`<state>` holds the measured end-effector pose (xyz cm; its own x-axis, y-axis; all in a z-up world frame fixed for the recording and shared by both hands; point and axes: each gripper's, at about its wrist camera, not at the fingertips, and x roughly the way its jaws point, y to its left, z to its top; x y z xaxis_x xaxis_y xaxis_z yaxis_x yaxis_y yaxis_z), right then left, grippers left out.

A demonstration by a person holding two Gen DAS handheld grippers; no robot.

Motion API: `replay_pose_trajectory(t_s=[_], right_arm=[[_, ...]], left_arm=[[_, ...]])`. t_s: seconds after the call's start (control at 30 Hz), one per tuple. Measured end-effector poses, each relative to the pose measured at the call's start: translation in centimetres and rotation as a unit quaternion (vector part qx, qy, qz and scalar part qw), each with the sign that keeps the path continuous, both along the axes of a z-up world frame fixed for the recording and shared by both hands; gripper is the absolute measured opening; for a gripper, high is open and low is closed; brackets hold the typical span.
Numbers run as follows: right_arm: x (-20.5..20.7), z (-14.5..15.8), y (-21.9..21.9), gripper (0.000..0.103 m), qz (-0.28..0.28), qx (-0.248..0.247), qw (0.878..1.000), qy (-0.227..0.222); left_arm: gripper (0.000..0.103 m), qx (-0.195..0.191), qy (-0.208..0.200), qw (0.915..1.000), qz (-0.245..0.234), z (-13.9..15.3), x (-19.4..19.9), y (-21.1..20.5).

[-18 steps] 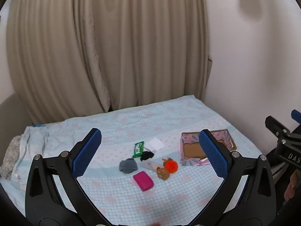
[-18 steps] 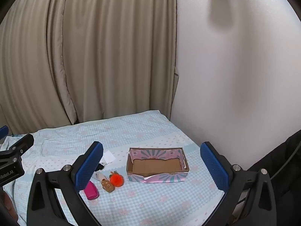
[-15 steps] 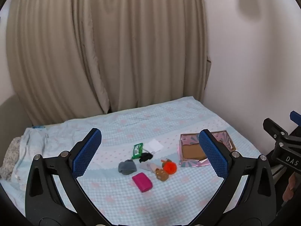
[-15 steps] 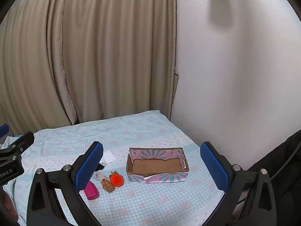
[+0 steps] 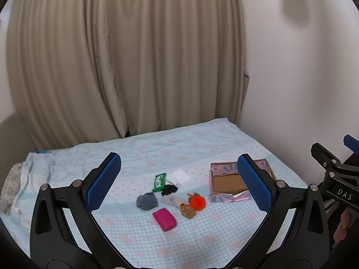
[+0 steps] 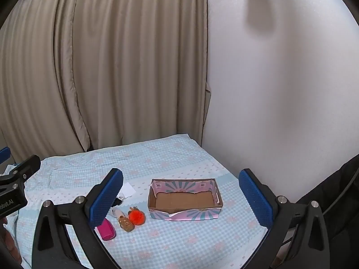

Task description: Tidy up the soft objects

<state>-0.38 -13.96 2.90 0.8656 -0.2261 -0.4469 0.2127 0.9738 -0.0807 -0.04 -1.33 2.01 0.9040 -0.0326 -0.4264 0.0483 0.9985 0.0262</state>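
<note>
Barely anything moves since the earlier frames: your left view drifts a touch, so the pile sits slightly higher in it; the right view holds steady.

Your left gripper [image 5: 179, 185] has its jaws spread wide, nothing between the pads. Same for your right gripper [image 6: 180, 194]: fully apart, holding nothing. Both hover above the bed [image 5: 202, 148], well short of the objects.

Soft items sit clustered mid-sheet: grey sock [image 5: 146, 201], black cloth [image 5: 169, 189], green packet [image 5: 159, 181], white paper [image 5: 178, 176], pale sock [image 5: 171, 200], orange pompom [image 5: 197, 202], brown plush [image 5: 188, 210], pink pouch [image 5: 164, 219]. Pompom and plush touch; pouch lies just beside them, nearest you.

Cardboard box [image 6: 185, 199] stands right of the pile, apart from it, nothing inside. Beige curtain [image 6: 101, 67] hangs behind.
</note>
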Motion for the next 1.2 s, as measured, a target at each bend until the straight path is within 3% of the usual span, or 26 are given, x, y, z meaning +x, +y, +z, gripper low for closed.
replay_pose_trajectory(t_s=[0.57,1.2], right_arm=[[1.4,0.4,-0.4,0.103,0.002,0.006,1.0,-0.004],[1.7,-1.6,-0.7,0.103,-0.002,0.01,1.0,-0.008]], left_arm=[[0.103,-0.007,-0.001,1.0,0.004,0.1,-0.9,-0.2],[0.103,-0.005,0.008,0.9999,-0.005,-0.2,-0.3,-0.4]])
